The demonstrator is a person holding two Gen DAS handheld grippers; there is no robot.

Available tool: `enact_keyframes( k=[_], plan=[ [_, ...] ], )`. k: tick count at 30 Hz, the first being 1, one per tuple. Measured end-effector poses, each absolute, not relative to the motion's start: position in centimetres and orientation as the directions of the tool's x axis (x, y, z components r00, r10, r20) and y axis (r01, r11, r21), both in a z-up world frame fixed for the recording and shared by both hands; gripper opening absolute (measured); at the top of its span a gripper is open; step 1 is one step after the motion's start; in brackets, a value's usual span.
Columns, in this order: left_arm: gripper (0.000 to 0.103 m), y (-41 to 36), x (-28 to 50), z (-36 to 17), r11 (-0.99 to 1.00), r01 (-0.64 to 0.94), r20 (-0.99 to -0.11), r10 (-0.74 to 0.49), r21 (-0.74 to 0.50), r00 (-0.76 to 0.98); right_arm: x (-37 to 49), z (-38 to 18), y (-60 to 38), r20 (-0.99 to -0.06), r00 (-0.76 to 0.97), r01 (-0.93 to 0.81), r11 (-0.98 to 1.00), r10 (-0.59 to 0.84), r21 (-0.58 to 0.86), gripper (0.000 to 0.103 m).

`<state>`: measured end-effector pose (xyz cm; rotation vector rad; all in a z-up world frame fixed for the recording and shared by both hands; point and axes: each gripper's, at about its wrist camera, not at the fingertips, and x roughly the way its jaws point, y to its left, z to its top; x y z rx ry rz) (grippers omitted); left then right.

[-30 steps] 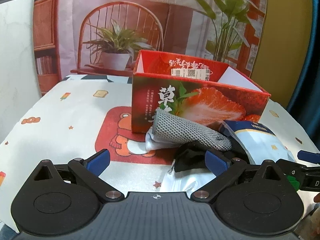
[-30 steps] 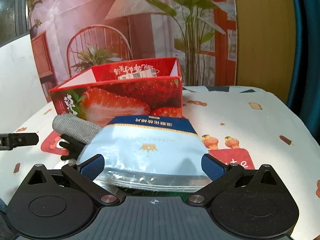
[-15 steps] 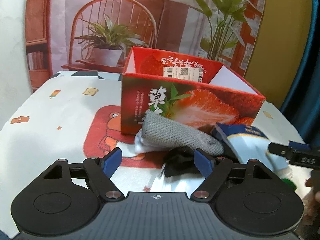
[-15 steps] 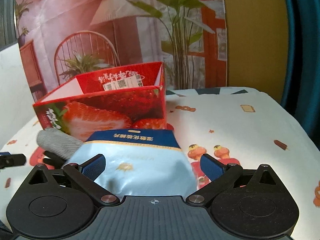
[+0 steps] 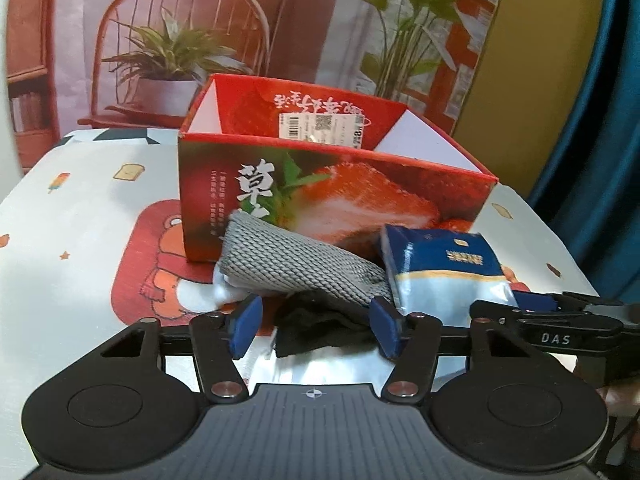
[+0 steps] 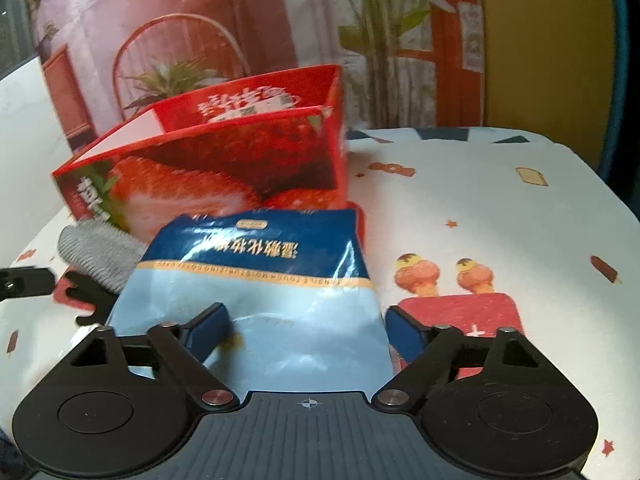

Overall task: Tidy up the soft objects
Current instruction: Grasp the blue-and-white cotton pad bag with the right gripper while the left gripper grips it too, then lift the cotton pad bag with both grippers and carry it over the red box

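A red strawberry box point(image 5: 332, 204) stands open on the table; it also shows in the right wrist view point(image 6: 208, 176). In front of it lie a grey knitted cloth point(image 5: 296, 264), a white cloth point(image 5: 228, 290) under it and a black cloth point(image 5: 320, 326). My left gripper point(image 5: 314, 328) is open, its pads either side of the black cloth. My right gripper point(image 6: 308, 330) has closed on a blue and white soft pack point(image 6: 264, 288), which is crumpled and lifted; the pack also shows in the left wrist view point(image 5: 444, 272).
The table point(image 6: 500, 200) has a white cloth with cartoon prints. A silver pouch point(image 5: 320, 368) lies under the black cloth near my left gripper. A printed backdrop stands behind the table. A blue curtain point(image 5: 608, 120) hangs on the right.
My right gripper's fingers have narrowed onto the blue and white pack, which now crumples and tilts up. My left gripper has narrowed and moved in around the black cloth.
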<state>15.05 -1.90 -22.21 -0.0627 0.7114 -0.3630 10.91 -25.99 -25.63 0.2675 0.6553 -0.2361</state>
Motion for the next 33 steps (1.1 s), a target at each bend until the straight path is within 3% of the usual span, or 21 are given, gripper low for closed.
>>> enact_keyframes(
  k=[4, 6, 18, 20, 22, 26, 33],
  plan=[
    [0.062, -1.5, 15.2, -22.5, 0.936, 0.292, -0.630, -0.348, -0.195, 0.694, 11.0, -25.1, -24.6, -0.625, 0.772, 0.254, 0.957, -0.112, 0.142, 0.058],
    [0.062, -1.2, 15.4, -22.7, 0.937, 0.280, -0.634, -0.348, -0.209, 0.691, 11.2, -24.9, -23.8, -0.625, 0.774, 0.227, 0.966, -0.099, 0.128, 0.055],
    [0.062, -0.5, 16.6, -23.9, 0.941, 0.252, -0.648, -0.337, -0.225, 0.683, 13.5, -24.7, -18.7, -0.621, 0.783, 0.072, 0.997, -0.033, 0.038, 0.049],
    [0.056, -0.9, 16.8, -24.1, 0.942, 0.263, -0.647, -0.334, -0.207, 0.685, 13.4, -24.8, -18.8, -0.616, 0.787, 0.080, 0.996, -0.033, 0.048, 0.049],
    [0.035, -1.5, 16.6, -24.2, 0.937, 0.296, -0.645, -0.342, -0.183, 0.684, 13.2, -24.7, -19.0, -0.608, 0.794, 0.094, 0.993, -0.032, 0.070, 0.045],
    [0.029, -2.4, 15.9, -24.2, 0.941, 0.321, -0.639, -0.312, -0.106, 0.703, 12.3, -24.8, -19.5, -0.588, 0.809, 0.110, 0.987, -0.018, 0.121, 0.042],
    [0.027, -1.8, 15.5, -24.3, 0.945, 0.302, -0.649, -0.309, -0.127, 0.695, 11.1, -24.7, -19.0, -0.565, 0.825, 0.109, 0.984, -0.012, 0.138, 0.035]
  ],
)
